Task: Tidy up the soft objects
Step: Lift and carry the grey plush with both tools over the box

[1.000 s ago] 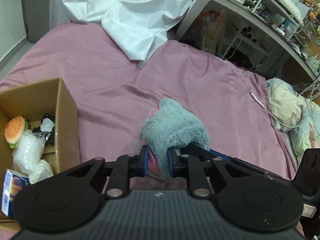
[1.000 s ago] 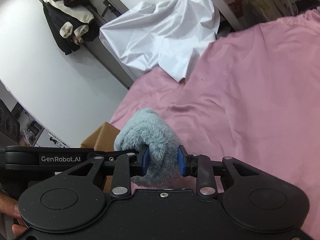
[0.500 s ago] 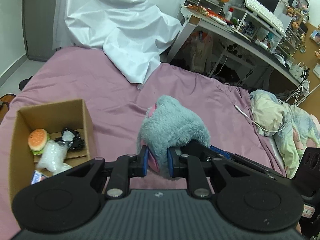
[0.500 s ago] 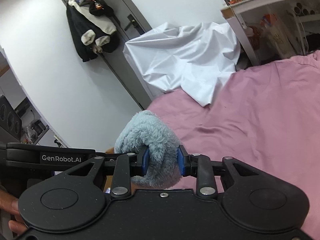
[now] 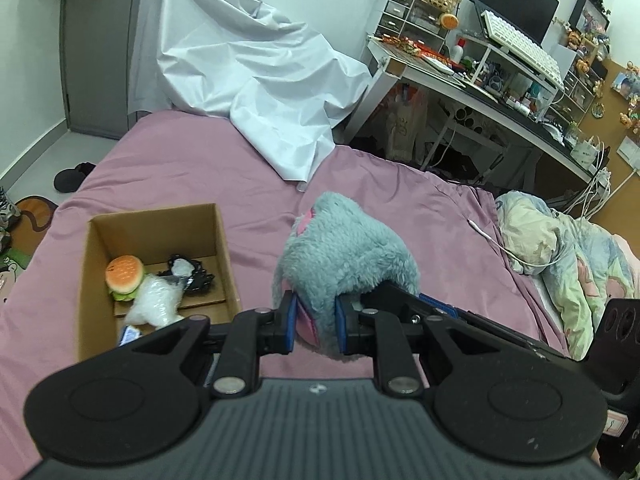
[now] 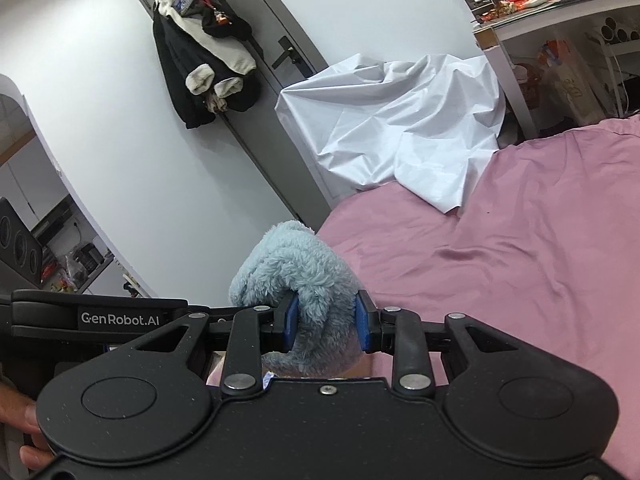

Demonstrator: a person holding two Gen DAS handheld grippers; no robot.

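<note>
We held the left gripper (image 5: 315,322) tilted down over the bed, its blue pads (image 5: 289,322) pinched narrow on the lower edge of the grey plush toy (image 5: 344,264), which hung clear of the sheet between our two grippers. The right gripper (image 6: 325,323) pointed more nearly level toward the wall and door, its own pads (image 6: 362,326) squeezing a thick fold of the same toy (image 6: 296,276), so both sets of fingers were clamped on fur. In the left view the right gripper's black body (image 5: 460,316) reached in from the right, touching the toy's underside. At the lower left edge of the right view our hand (image 6: 20,432) showed a few fingertips round the handle. The toy was shaggy, rounded and slumped like a soft cap, with pink patches at its top and near the left pads. Down to the left an open cardboard box (image 5: 228,248) sat on the bed, square and stiff-walled, holding a plush hamburger (image 5: 125,272), a crinkled clear plastic bag (image 5: 156,304) and something small, black and tangled that we could not make out. The bed wore a smooth, faintly glossy pink sheet (image 5: 180,176) with shallow creases; a stiff, sharply creased white cover (image 5: 248,80) spilled onto its far edge. A rumpled pastel quilt (image 5: 560,256) lay at the right, a cluttered desk (image 5: 472,80) stood beyond, and dark clothes (image 6: 204,64) hung on a grey door (image 6: 280,92).
</note>
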